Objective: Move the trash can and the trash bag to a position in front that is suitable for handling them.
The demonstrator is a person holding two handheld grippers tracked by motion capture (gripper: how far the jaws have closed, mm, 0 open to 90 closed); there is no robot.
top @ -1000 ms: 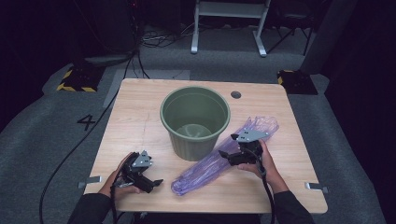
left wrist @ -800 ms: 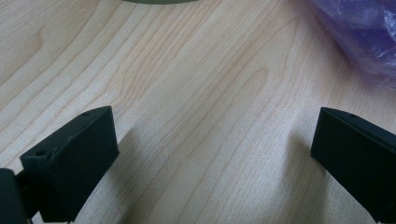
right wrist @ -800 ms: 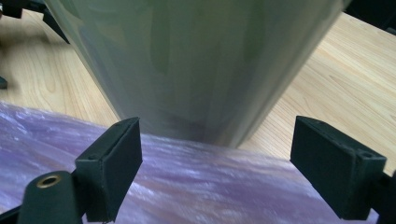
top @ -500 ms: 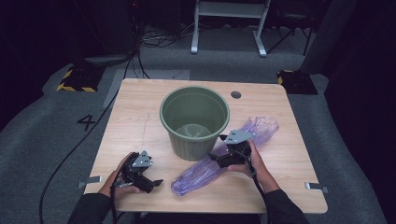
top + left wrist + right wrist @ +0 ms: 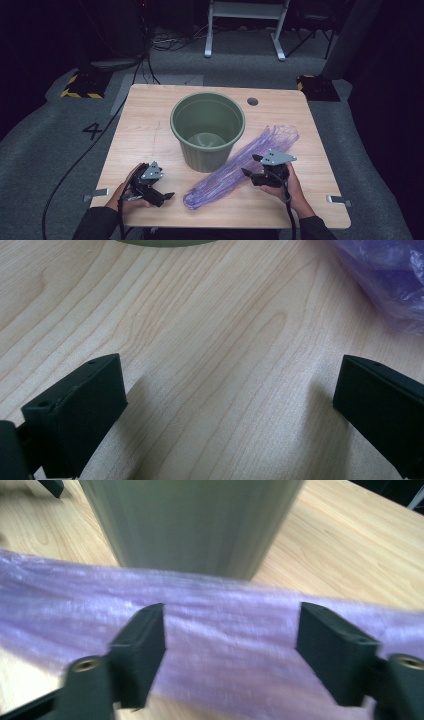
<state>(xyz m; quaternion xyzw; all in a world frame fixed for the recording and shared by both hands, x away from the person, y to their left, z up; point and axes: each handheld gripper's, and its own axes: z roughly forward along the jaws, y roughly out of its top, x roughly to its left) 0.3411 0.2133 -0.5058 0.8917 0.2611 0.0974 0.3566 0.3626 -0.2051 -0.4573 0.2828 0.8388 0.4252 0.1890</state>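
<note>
- High view: a green bucket (image 5: 208,127) stood upright near the middle of the wooden bench (image 5: 150,120), open top showing its bare bottom. A long, crumpled purple plastic bag (image 5: 240,165) lay diagonally on the bench, running from the near middle up to the far right, its middle passing just beside the bucket's right foot. The right tongs (image 5: 255,173) sat at the bag's right flank, about halfway along it, held by a hand coming in from the near edge. The left tongs (image 5: 161,194) rested low on the near left of the bench, well apart from the bucket and a short way left of the bag's near end. A small round hole (image 5: 252,101) marked the far side of the bench. The far left of the bench lay bare; the bucket blocked the way straight across from one hand to the other.
- Left gripper view: the left tongs (image 5: 227,405) stood wide open over bare wood, nothing between them. The bag's (image 5: 385,280) near end showed at the upper right, and the bucket's base (image 5: 165,242) at the top edge.
- Right gripper view: the right tongs (image 5: 230,647) had just been closing, still apart, with the purple bag (image 5: 225,630) lying across between them; the blur hid whether the pads touched it. The bucket's wall (image 5: 195,525) rose directly behind the bag.
</note>
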